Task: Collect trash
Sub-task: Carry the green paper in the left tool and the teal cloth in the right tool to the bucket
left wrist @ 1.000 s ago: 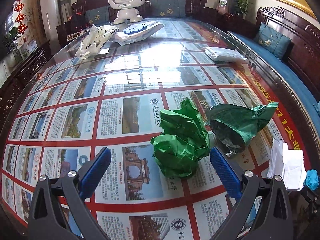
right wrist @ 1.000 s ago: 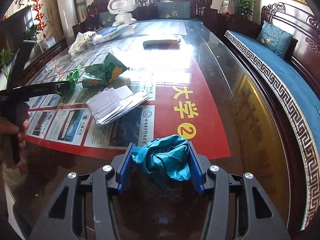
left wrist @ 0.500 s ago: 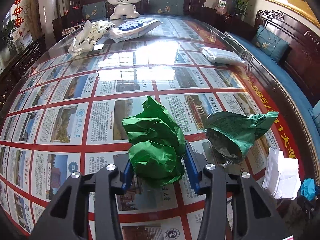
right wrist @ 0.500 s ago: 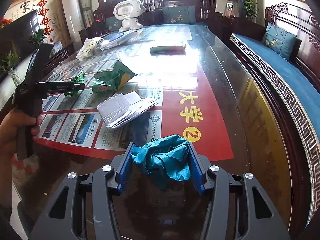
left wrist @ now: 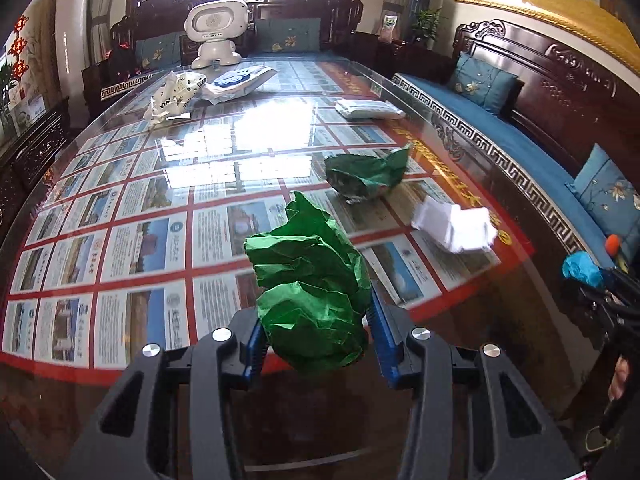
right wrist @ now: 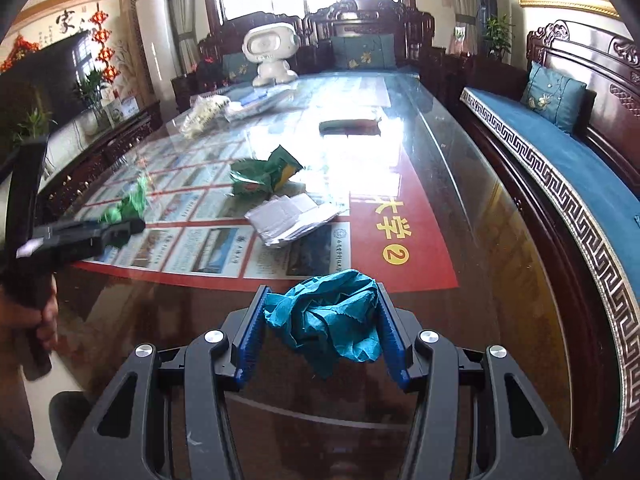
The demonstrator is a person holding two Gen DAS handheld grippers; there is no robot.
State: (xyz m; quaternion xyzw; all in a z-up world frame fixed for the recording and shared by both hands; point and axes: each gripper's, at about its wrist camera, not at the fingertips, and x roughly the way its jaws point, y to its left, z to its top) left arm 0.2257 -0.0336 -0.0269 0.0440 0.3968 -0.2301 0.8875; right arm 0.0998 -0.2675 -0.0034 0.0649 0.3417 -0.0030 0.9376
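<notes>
The left hand-held gripper (left wrist: 316, 336) clamps a crumpled green paper ball (left wrist: 310, 292); the right hand-held gripper (right wrist: 320, 328) grips a teal crumpled paper (right wrist: 332, 320), both above the glass tabletop (left wrist: 120, 184), where an open green snack bag (left wrist: 366, 174) lies beside white papers (left wrist: 456, 228).

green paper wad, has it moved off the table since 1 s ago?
Yes. The green paper wad lay on the table beside the green snack bag; now the left claw is shut on it and has pulled it up and back from the bag.

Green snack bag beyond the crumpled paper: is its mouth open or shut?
Open: the green foil snack bag lies on its side, its mouth gaping, silver lining showing.
</notes>
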